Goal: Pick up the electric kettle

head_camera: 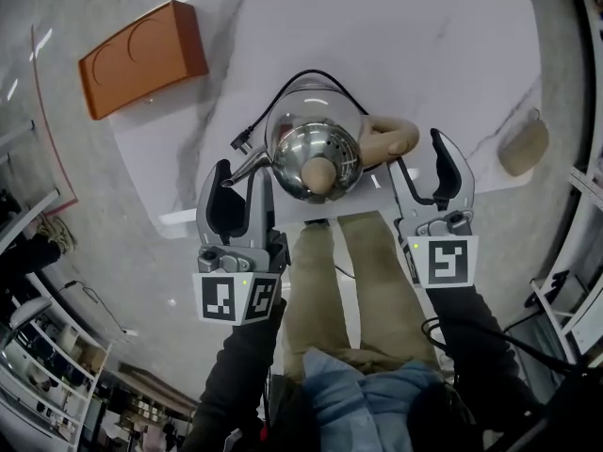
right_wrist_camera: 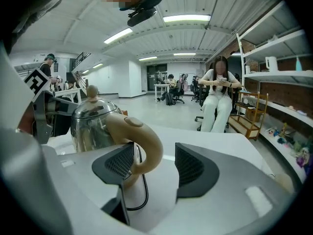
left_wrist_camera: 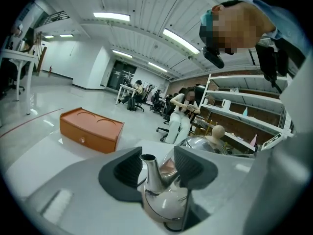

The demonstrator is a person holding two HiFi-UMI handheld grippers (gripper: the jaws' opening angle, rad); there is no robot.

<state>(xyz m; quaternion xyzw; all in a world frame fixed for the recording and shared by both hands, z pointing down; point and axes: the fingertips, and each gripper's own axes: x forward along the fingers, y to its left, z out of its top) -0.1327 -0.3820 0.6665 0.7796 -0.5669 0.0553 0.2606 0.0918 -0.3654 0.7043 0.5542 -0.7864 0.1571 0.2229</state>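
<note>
While you hold a claw on either side of it, the electric kettle (head_camera: 316,149) stands at the near edge of the white worktop (head_camera: 424,55), directly between your two hands. Your left claw (head_camera: 243,191) is spread wide, and in the left gripper view the kettle's steel spout (left_wrist_camera: 149,173) rises in the gap between the two pads, with the round body (left_wrist_camera: 164,204) just below and beyond them; neither pad presses on it. Your right claw (head_camera: 426,182) is also wide apart. In the right gripper view the beige handle (right_wrist_camera: 142,141) curves down just ahead of the gap, close against the left-hand pad, though whether it actually touches that pad is hard to say from this angle; the other pad stands well clear of it. A black cord (head_camera: 283,92) loops out from the kettle across the worktop behind it. An orange box (head_camera: 141,56) sits at the far left corner of the worktop, well apart from the kettle and from both of your claws.
</note>
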